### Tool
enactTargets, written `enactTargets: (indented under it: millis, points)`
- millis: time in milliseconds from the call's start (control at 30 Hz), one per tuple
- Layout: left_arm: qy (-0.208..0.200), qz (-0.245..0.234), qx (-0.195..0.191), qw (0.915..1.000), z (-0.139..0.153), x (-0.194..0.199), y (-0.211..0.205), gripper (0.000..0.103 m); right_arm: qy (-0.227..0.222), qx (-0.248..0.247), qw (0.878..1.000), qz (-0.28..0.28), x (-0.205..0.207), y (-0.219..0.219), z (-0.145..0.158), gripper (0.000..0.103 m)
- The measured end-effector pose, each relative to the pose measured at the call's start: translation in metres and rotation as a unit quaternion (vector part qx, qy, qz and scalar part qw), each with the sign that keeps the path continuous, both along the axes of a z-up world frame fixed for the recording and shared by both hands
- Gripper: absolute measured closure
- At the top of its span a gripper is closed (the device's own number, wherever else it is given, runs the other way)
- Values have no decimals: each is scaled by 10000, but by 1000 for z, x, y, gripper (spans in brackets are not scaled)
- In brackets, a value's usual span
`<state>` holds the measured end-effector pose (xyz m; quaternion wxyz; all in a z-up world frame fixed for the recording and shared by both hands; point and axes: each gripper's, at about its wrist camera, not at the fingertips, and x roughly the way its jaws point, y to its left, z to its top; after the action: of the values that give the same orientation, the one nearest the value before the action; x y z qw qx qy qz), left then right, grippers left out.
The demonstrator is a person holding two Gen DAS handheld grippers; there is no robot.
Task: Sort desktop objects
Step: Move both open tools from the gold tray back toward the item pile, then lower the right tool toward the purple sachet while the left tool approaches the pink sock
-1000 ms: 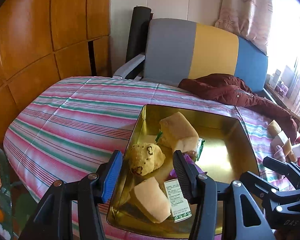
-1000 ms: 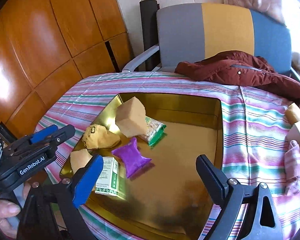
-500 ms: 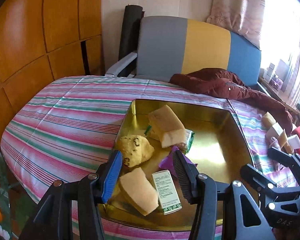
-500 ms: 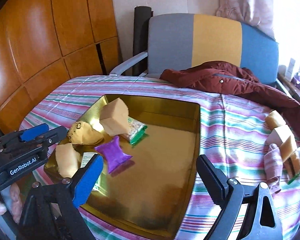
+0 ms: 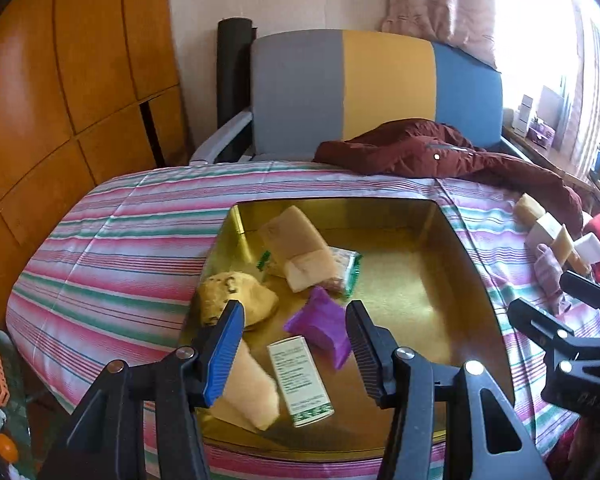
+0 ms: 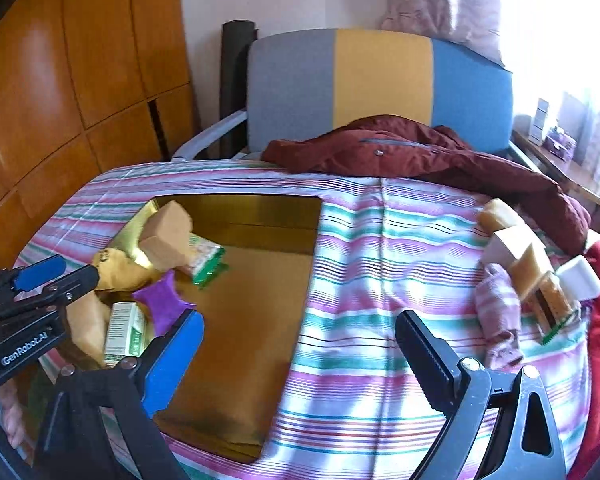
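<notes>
Both empty: left gripper (image 5: 296,334) spread above gold tray (image 5: 451,236) holding purple packet (image 5: 319,326); right gripper (image 6: 300,346) spread, facing unsorted blocks (image 6: 527,256), possibly soaps. Risk: snagging striped cloth (image 6: 359,240), scattering them.

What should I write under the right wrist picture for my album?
Open right tool hovers over the striped tablecloth, between the gold tray of snacks and a pile of blocks.
</notes>
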<state>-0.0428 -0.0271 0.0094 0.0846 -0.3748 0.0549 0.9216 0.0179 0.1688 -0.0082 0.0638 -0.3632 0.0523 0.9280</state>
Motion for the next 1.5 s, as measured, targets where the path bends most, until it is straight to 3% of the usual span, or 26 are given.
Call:
enactTargets:
  millis: [433,800,1000,1267,1500]
  points:
    - [32,-601,-32,9982,5,2,46,50,-121,-118,9961,-866,24,76,-5,6]
    - [-70,-1393,152,9901,7,9,95,49,-304,-523,9810,-1846,56,164,-5,6]
    - [-184,-1703,243,9849,7,11,119,49,-94,-1403,9584,-2482,82,224,-2,6]
    - [-374,-2068,345,9771,6,14,150,50,135,-1775,9342,-3093,104,277,4,6]
    - [-577,-2293,393,9709,3,15,175,50,425,-2325,8988,-3692,122,330,-3,3]
